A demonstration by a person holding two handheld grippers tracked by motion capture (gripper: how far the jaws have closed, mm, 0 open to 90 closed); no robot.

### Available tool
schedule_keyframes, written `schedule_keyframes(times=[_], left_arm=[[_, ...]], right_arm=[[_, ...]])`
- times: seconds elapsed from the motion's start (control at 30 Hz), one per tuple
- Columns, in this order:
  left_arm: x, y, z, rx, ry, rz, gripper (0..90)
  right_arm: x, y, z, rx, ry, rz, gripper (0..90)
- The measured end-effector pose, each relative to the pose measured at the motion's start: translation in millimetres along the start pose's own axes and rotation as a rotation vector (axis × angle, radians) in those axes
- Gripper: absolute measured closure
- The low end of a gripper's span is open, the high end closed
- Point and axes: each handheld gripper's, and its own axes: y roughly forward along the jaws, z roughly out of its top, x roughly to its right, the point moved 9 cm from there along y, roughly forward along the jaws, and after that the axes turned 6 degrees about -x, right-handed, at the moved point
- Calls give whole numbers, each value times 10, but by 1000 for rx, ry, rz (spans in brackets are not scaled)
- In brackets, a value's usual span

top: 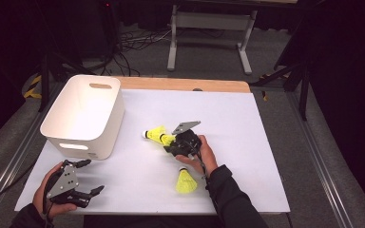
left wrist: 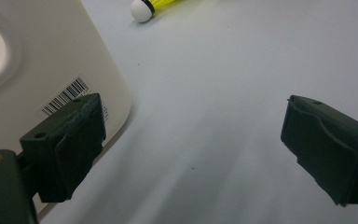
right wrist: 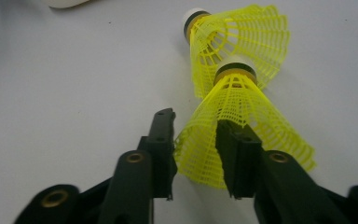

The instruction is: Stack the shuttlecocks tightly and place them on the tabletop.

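Our right gripper [right wrist: 196, 140] grasps the skirt of the nearer shuttlecock [right wrist: 235, 126], its cork pointing away along the jaws and touching a second shuttlecock [right wrist: 233, 39] just beyond. The white bin [top: 83, 116] lies far left; our left gripper [left wrist: 191, 144] hangs released beside it.

Overhead light on white table [top: 247, 142], surroundings dark; soft shadows, no glare; gripper views blurred at near edges.
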Motion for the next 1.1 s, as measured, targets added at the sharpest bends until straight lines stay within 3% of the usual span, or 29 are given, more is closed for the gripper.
schedule_keyframes(times=[0.07,0.2,0.67,1.1], left_arm=[[3,2,-1,-1,-1,-2,73],[7,7,-2,-5,1,-3,74],[17,11,-1,-5,1,-10,73],[19,5,-1,-2,2,-12,73]], right_arm=[[24,-26,7,14,1,-12,821],[47,-69,17,24,-20,-31,884],[20,-58,107,59,-65,-41,891],[-33,49,158,72,-95,6,889]])
